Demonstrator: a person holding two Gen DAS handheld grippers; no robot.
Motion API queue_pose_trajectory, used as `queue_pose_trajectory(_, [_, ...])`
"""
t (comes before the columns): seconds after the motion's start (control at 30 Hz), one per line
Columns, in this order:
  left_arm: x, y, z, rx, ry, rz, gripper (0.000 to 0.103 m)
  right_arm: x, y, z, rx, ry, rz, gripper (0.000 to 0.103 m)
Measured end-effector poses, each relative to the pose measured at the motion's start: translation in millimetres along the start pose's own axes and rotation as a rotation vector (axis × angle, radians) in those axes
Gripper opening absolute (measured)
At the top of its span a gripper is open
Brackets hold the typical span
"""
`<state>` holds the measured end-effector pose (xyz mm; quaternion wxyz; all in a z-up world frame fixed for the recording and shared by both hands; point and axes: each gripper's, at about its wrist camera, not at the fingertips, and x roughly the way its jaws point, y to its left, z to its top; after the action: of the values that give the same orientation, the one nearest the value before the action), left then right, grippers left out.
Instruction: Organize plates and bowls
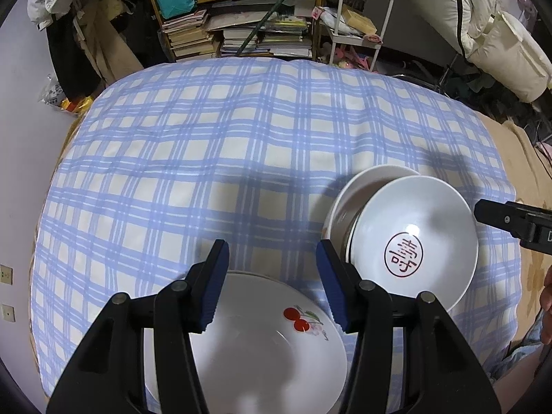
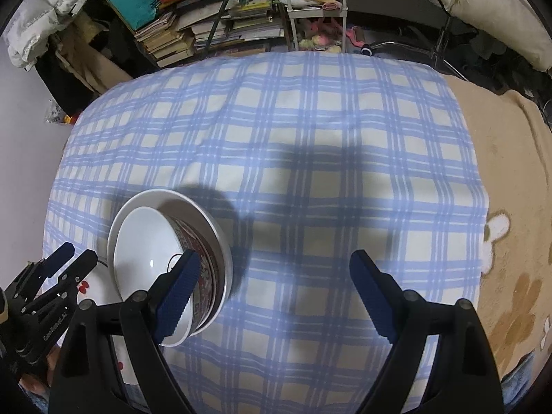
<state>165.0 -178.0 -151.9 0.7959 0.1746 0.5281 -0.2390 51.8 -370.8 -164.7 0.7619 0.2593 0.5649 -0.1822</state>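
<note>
A white plate with a cherry motif (image 1: 262, 345) lies on the blue checked cloth (image 1: 207, 155) right under my left gripper (image 1: 272, 252), whose jaws stand open with nothing between the pads. To its right sits a nested stack. A white bowl with a red emblem (image 1: 414, 234) leans tilted inside a red-patterned bowl (image 2: 203, 262), which sits in a wider white dish (image 1: 365, 179). My right gripper (image 2: 276, 258) hangs wide open over bare cloth just right of that stack, its left pad in front of the stack's rim. One of its fingers (image 1: 496, 215) shows at the right edge.
Behind the table stand a crowded bookshelf (image 1: 241, 27) and a white trolley (image 1: 358, 17). A beige blanket with animal prints (image 2: 510, 207) covers the surface to the right. A person's hand (image 1: 546, 296) shows at the right edge.
</note>
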Motion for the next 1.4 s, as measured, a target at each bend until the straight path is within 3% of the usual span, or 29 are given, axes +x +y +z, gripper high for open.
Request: queue_pose_trajectory(1.4, [10.6, -3.4, -3.5, 0.010, 0.048, -0.042, 0.052, 24.4, -9.1, -3.8, 0.078, 0.062, -0.001, 0.092])
